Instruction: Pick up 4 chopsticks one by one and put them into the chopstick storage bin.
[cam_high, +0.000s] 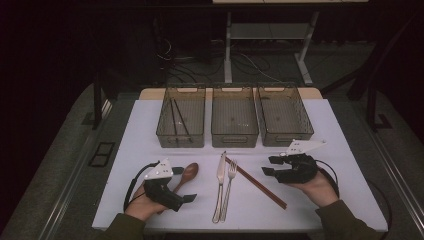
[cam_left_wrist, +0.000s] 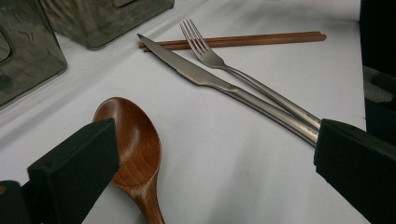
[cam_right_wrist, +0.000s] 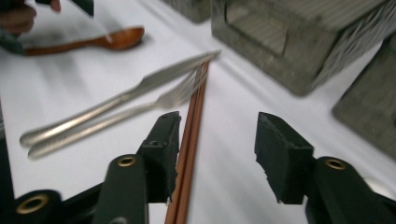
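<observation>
A wooden spoon (cam_high: 189, 175), a steel knife (cam_high: 220, 177), a fork (cam_high: 229, 182) and a pair of brown chopsticks (cam_high: 256, 182) lie on the white table (cam_high: 325, 135). My left gripper (cam_high: 184, 184) stands open around the spoon's handle. In the left gripper view its gripper (cam_left_wrist: 215, 135) gapes wide, with the spoon (cam_left_wrist: 135, 144) bowl beside one jaw and the knife (cam_left_wrist: 201, 74) handle reaching the other. My right gripper (cam_high: 270, 165) is low at the chopsticks' right. In the right gripper view its gripper (cam_right_wrist: 217, 126) is open and the chopsticks (cam_right_wrist: 194, 116) run along one jaw's inner face, unpressed.
Three clear bins stand in a row at the back: the left bin (cam_high: 181, 117) holds dark chopsticks, while the middle bin (cam_high: 234, 117) and right bin (cam_high: 284, 115) look bare. The person's hands come in from the near edge. Beyond the table are cables and a desk frame.
</observation>
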